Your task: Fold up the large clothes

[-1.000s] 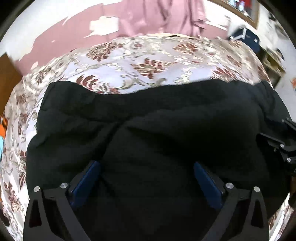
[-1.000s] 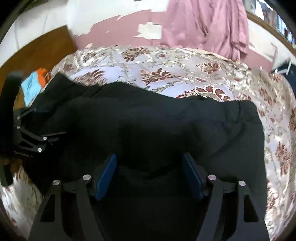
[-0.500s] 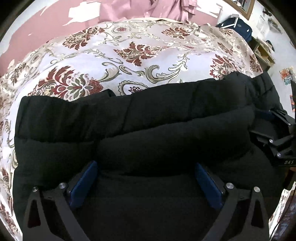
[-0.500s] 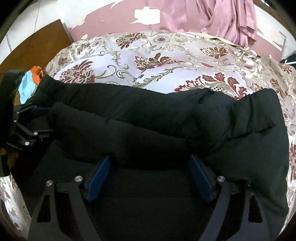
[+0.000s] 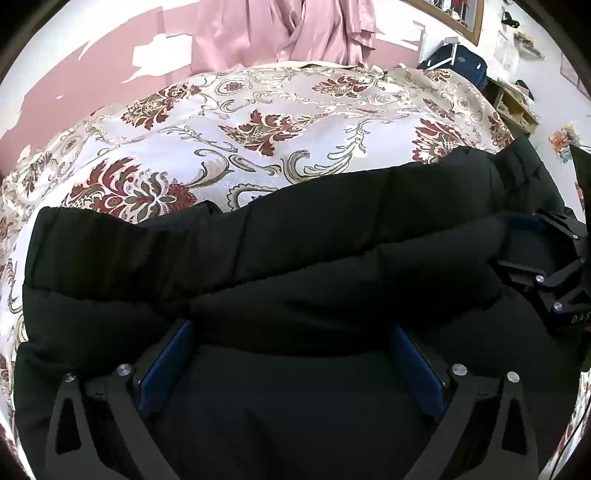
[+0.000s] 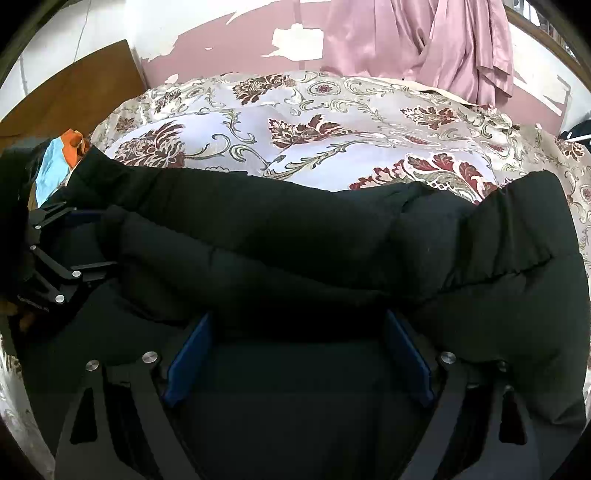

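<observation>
A black padded jacket (image 5: 295,258) lies folded across the near side of a floral bedspread (image 5: 258,110). My left gripper (image 5: 291,326) points steeply down onto it, jaws wide, with a thick roll of the jacket lying across the tips. My right gripper (image 5: 517,243) shows at the right edge, resting on the same garment. In the right wrist view the jacket (image 6: 295,240) fills the lower half. There the right gripper (image 6: 297,317) has its jaws opening; the fabric bulges between the blue pads (image 6: 188,354), which no longer pinch it. The left gripper (image 6: 88,240) sits at the left edge.
A pink cloth (image 5: 288,29) hangs on the far wall. A wooden headboard (image 6: 74,99) and an orange and blue cloth (image 6: 62,155) are to the left of the bed. A dark blue suitcase (image 5: 458,66) and a low shelf (image 5: 513,103) stand to the right.
Both grippers came down and forward, laying the jacket's upper layer onto the lower one. The right gripper's jaws spread wider. More of the bedspread shows beyond the jacket.
</observation>
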Motion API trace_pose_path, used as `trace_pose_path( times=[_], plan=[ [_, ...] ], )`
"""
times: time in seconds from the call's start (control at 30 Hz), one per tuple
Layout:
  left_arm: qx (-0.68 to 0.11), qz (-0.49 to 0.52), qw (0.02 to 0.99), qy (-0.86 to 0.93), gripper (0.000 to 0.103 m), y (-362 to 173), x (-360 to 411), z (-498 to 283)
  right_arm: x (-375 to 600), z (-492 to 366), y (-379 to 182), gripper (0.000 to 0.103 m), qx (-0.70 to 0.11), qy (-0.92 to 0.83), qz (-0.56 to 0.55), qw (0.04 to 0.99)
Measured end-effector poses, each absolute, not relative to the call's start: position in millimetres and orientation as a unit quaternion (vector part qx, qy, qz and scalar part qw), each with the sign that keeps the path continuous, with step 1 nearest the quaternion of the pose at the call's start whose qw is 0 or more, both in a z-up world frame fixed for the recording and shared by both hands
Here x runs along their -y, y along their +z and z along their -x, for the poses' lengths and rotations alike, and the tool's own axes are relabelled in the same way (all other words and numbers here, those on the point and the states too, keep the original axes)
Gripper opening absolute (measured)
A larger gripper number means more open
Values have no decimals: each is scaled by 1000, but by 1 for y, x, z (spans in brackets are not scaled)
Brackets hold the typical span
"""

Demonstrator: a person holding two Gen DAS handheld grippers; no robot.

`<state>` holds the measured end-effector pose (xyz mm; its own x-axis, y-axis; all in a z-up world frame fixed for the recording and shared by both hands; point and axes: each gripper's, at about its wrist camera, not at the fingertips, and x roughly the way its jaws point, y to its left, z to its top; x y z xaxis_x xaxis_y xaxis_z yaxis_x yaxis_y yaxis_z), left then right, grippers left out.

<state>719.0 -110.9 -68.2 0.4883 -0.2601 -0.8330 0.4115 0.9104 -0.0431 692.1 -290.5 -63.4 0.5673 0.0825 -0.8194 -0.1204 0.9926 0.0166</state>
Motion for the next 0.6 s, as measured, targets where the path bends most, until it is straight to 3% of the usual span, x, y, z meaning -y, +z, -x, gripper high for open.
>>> trace_pose_path(
  times=[0.6],
  plan=[
    [-453, -80, 877, -142, 103, -52, 105, -691, 296, -660, -54, 92, -424, 47, -18, 904]
  ],
)
